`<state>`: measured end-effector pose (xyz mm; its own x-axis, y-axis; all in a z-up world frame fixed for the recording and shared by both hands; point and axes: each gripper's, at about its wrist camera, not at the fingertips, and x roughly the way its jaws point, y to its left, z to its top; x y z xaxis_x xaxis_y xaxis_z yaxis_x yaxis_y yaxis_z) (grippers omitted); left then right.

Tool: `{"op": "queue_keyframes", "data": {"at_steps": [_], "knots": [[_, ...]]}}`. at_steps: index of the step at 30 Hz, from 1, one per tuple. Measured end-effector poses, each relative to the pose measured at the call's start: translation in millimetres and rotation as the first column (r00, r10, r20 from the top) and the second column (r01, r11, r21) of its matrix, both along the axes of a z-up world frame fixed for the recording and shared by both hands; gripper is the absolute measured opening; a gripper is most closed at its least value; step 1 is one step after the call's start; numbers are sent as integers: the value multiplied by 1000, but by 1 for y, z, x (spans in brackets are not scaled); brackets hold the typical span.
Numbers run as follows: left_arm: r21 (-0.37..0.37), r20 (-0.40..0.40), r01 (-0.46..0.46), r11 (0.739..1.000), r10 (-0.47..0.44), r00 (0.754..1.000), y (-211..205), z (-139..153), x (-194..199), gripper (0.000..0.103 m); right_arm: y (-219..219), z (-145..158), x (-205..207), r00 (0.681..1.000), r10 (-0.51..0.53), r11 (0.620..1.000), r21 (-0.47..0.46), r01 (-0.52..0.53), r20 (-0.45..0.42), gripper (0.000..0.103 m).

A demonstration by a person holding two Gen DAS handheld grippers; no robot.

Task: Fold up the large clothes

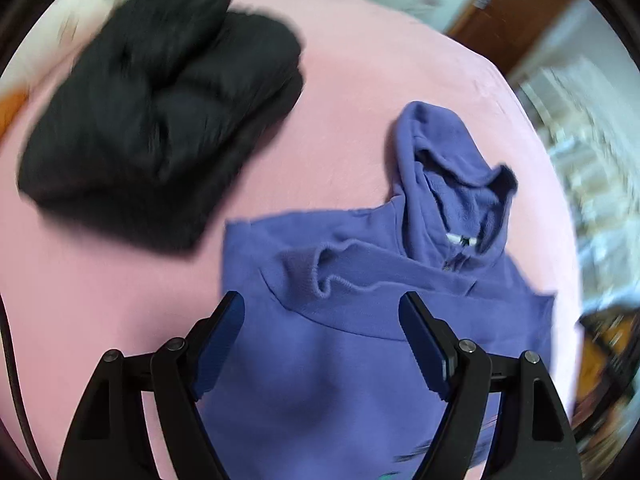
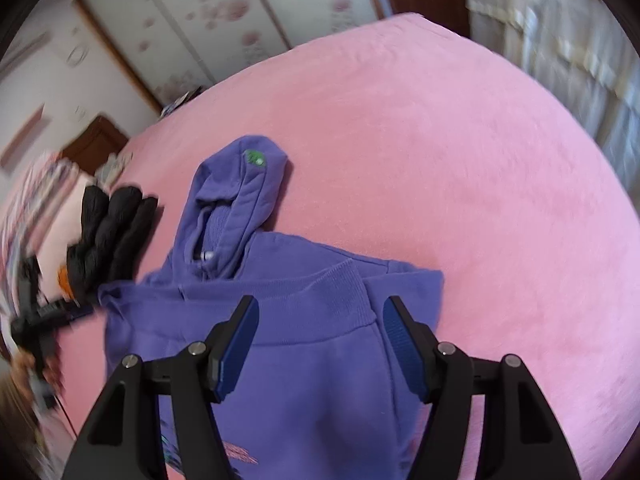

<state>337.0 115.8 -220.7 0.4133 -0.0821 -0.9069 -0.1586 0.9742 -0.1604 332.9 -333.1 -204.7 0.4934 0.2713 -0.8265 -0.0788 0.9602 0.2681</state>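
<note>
Both the left gripper (image 1: 322, 304) and right gripper (image 2: 320, 308) hold their jaws wide apart, empty, above the purple hoodie (image 1: 340, 360).

A home bedroom: pink-covered bed (image 2: 440, 160) beside a floral-panelled wardrobe (image 2: 208, 12).

The hoodie (image 1: 340, 360) is a plain violet-blue all over, hood and ribbed hem alike. A small green patch (image 2: 255, 158) sits on the hood, white cord tips (image 1: 462, 239) show at the neck, and a faint pink and teal print (image 2: 236, 452) marks the lower front. The bed cover (image 2: 460, 168) under it is an even pink. The folded garment (image 1: 160, 100) beside the hoodie is black. Each tool, left (image 1: 322, 302) and right (image 2: 320, 306), has black arms with dark blue ridged pads (image 2: 402, 344). The wardrobe doors (image 2: 208, 20) are pale with a pink blossom pattern, framed in brown wood.
</note>
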Motion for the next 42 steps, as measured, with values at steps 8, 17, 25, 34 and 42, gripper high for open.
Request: {"op": "queue_keyframes", "data": {"at_steps": [8,17,25,34,42], "knots": [[190,8,178,966,-183,983,2,-28,17,75,12,-30,19,997,77,994,-77,-78,-17,44],[229,21,389,892,-404,914,-13,-58,40,54,16,-64,36,995,68,994,-81,-74,-73,35],[228,0,532,815,-547,837,-17,-58,40,46,10,-59,34,995,83,996,-29,-84,-60,36],[312,-45,556,770,-573,819,-35,-70,44,8,23,-75,41,991,104,982,-146,-117,-89,33],[356,-9,375,856,-397,918,-24,-46,46,6,3,-44,25,1000,-18,996,-83,19,19,6]]}}
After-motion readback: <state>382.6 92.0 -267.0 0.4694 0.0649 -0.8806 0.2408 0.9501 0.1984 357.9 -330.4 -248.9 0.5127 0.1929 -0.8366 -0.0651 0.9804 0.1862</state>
